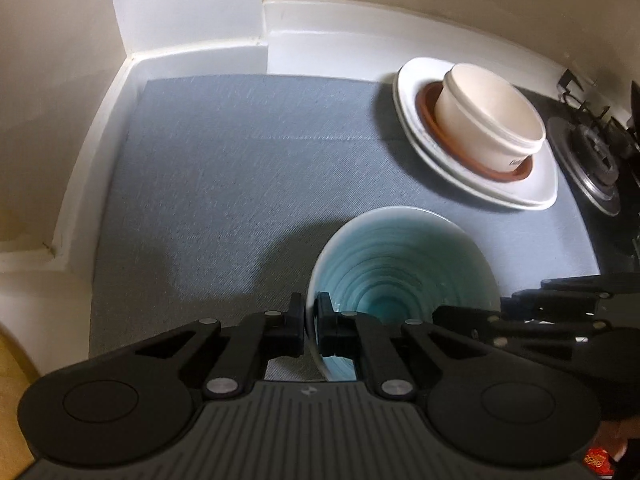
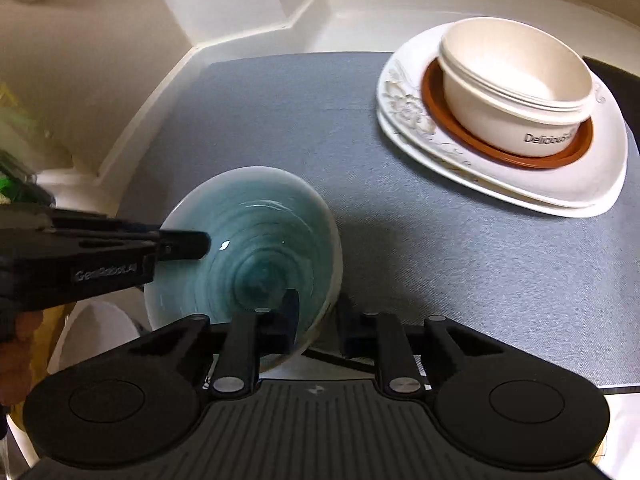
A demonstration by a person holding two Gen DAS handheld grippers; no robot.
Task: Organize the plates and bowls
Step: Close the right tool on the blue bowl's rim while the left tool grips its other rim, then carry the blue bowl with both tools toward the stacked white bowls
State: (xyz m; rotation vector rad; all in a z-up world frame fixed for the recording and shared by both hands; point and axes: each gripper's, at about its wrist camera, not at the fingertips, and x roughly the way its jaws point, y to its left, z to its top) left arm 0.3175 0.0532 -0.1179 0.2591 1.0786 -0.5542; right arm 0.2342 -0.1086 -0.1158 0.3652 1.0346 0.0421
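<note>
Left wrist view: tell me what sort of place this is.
Most likely a home kitchen counter. A gas stove burner sits at the right edge, stacked white plates carrying a cream bowl stand on a grey mat, and a white counter lip meets the wall.

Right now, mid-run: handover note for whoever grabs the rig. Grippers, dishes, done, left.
Left gripper: shut on the near-left rim of the teal bowl.
Right gripper: one finger inside the teal bowl, one outside, closed on the opposite rim; the bowl is tilted between the two grippers.
Stack at the back right of the grey mat: white plates, brown saucer on them, cream bowl upright on top.
Done: that stack is built.
Left: probably carry the teal bowl over to the stack and set it down, likely nested in the cream bowl. Keep both grips even; it looks glazed and slippery.
</note>
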